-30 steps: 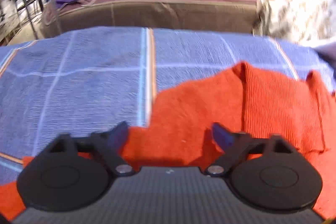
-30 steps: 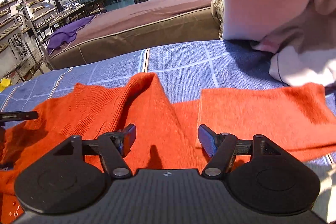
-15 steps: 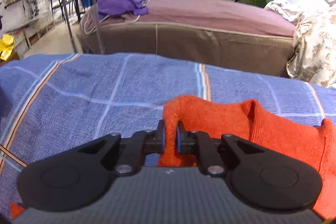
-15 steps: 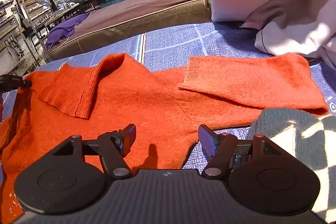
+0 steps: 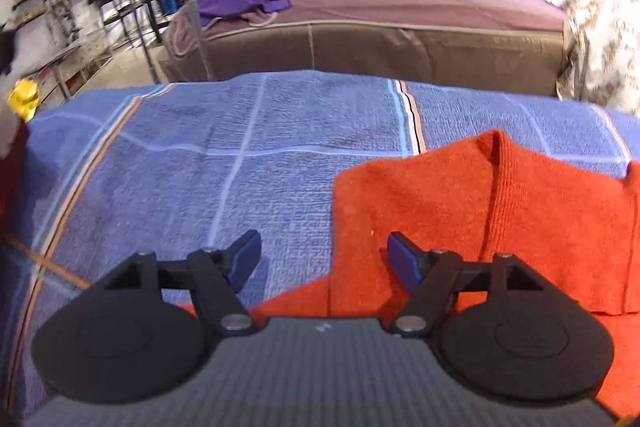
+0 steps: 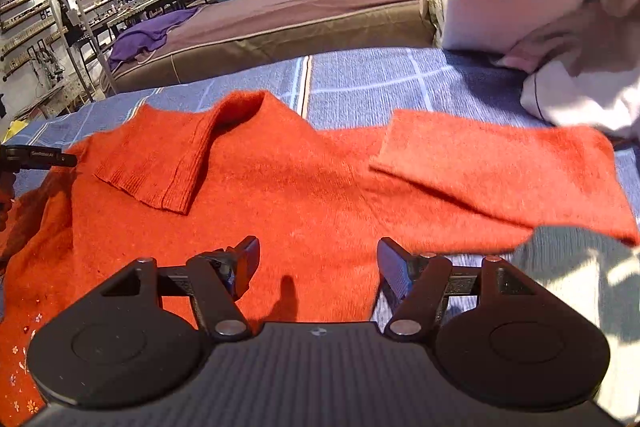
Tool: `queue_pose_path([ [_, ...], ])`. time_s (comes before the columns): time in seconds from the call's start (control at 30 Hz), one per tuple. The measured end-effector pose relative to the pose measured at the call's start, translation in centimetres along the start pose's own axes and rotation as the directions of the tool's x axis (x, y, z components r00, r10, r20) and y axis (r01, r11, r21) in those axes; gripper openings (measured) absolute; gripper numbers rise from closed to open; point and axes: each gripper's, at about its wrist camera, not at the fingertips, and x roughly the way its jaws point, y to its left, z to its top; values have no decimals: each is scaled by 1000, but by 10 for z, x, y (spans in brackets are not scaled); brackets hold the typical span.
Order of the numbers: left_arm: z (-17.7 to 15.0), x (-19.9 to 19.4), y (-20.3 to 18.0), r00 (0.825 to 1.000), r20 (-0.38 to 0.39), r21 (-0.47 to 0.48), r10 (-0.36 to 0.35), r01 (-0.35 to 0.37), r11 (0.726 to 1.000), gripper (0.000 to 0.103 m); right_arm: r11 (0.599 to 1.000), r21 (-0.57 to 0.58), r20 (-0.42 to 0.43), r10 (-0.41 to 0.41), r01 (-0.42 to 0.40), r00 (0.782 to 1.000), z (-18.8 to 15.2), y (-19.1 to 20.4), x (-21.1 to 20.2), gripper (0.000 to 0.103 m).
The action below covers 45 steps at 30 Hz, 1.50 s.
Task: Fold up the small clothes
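One orange sweater [image 6: 304, 195] flat on the blue bed [image 5: 240, 155], left sleeve [image 6: 160, 163] folded in, right sleeve and body fold outstanding; left gripper [image 5: 324, 259] jaws just opened wide, empty; right gripper [image 6: 318, 261] jaws wide, empty.

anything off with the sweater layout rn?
Yes: the orange sweater lies uneven on the blue plaid blanket. Its ribbed collar is flopped over the front, and the left side is bunched, not flat.
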Motion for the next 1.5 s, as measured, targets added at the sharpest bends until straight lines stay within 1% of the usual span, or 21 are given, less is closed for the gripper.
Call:
queue_pose_path([
  [0.03,-4,-8,1,1000,4,-19,-22,22,1000,76,1000,-19,36,10,-10,999,11,2,5,102],
  [0.1,-16,-28,-1,996,9,-35,-84,85,996,77,998,-17,80,60,-59,995,31,6,18,84],
  [0.13,-24,-37,-4,994,7,-33,-108,108,994,77,995,8,74,98,-99,992,42,7,30,80],
  [0.23,-51,-62,-20,985,-1,-7,-171,171,985,79,965,130,8,227,-226,974,63,14,73,78],
  [0.37,-86,-85,-36,973,-37,-5,-227,227,974,80,919,290,-2,279,-267,960,70,29,120,79],
  [0.47,-104,-98,-38,966,-57,-31,-251,249,968,80,920,279,16,282,-275,959,73,43,142,77],
  [0.53,-111,-103,-36,964,-64,-37,-258,256,966,81,948,224,15,229,-226,973,78,52,149,46],
  [0.57,-113,-105,-35,964,-71,-31,-257,255,966,81,962,189,-6,200,-195,980,81,55,153,13],
  [0.63,-117,-112,-32,966,-67,-25,-250,249,968,81,978,143,-26,155,-149,988,90,55,160,10],
  [0.73,-119,-118,-23,969,-56,-56,-241,238,970,83,995,78,34,66,-69,997,111,52,165,9],
  [0.77,-119,-119,-20,969,-53,-71,-243,239,968,84,999,38,51,34,-36,998,117,52,168,0],
  [0.83,-120,-120,-17,968,-55,-97,-245,239,966,85,1000,-30,53,-2,3,999,126,52,178,1],
  [0.9,-120,-121,-16,968,-60,-109,-244,237,965,85,998,-64,36,9,-7,999,129,51,186,0],
  [0.97,-121,-124,-14,969,-54,-115,-241,234,965,85,998,-55,18,-7,8,1000,126,51,186,1],
  [1.03,-122,-126,-13,970,-43,-113,-239,233,966,88,995,100,33,-25,22,999,117,42,171,26],
  [1.07,-122,-126,-14,972,-41,-110,-233,227,968,88,985,175,38,-11,4,999,111,38,163,52],
  [1.1,-121,-125,-15,973,-43,-107,-228,223,969,89,976,216,43,10,-19,999,103,35,156,67],
  [1.27,-121,-124,-26,972,-33,-93,-233,229,969,90,993,79,97,77,-85,992,66,48,118,67],
  [1.33,-122,-126,-34,972,-28,-76,-234,232,970,96,987,98,46,124,-128,991,53,51,116,67],
  [1.4,-125,-128,-39,970,-31,-70,-239,237,969,97,978,137,-2,159,-157,987,40,51,116,67],
  [1.5,-130,-130,-44,971,-49,-39,-234,232,972,98,983,67,1,170,-170,985,26,64,114,65],
])
